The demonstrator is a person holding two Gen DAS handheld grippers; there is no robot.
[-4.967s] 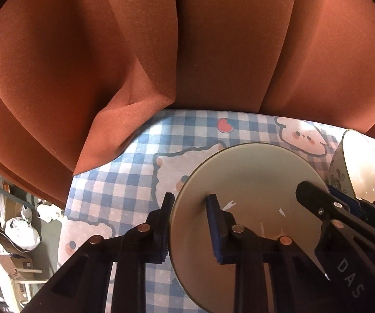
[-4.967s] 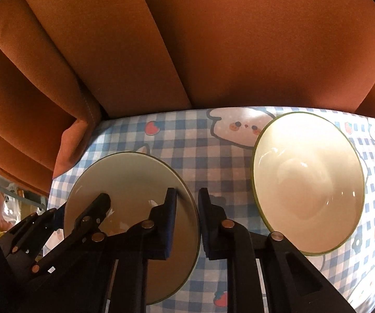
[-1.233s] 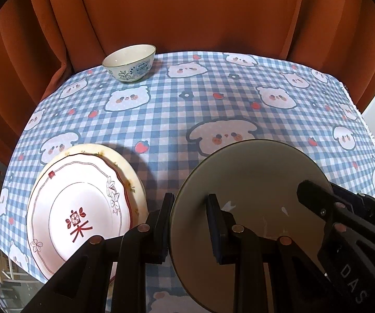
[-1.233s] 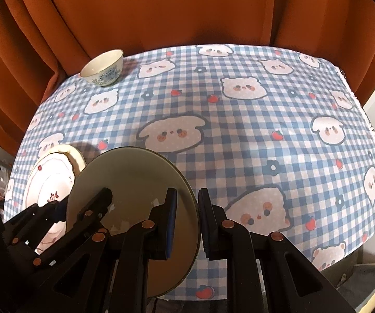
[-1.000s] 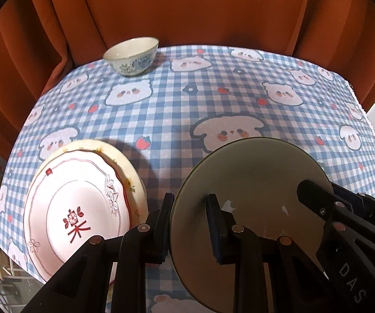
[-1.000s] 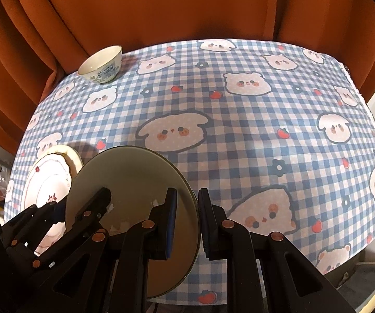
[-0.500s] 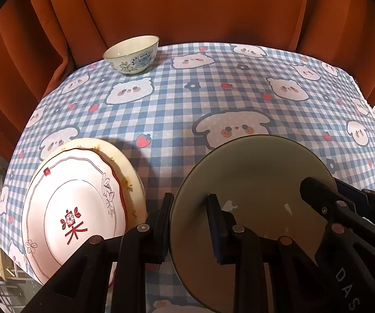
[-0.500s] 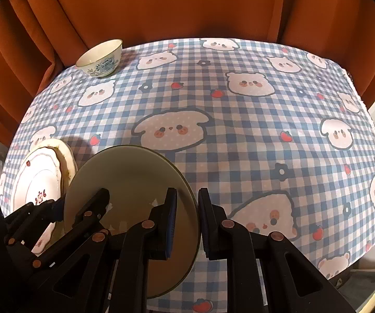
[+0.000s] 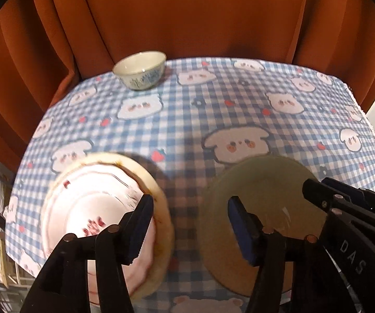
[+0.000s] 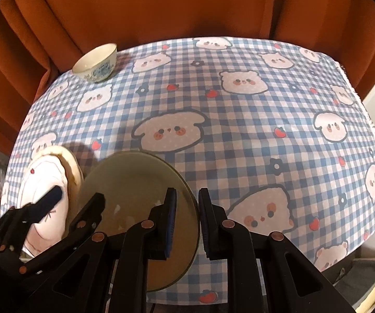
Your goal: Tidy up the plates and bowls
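Over the near edge of the checked tablecloth (image 10: 239,109), both grippers tilt steeply down: the left gripper (image 9: 190,224), just opened, stands wide apart, while the right gripper (image 10: 187,211) pinches the olive glass plate's (image 10: 135,182) right rim.

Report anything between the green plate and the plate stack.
Only the left tongs: jaws just opened, straddling the gap with the green plate's rim loose between them, short of the plate stack. Below, only tablecloth.
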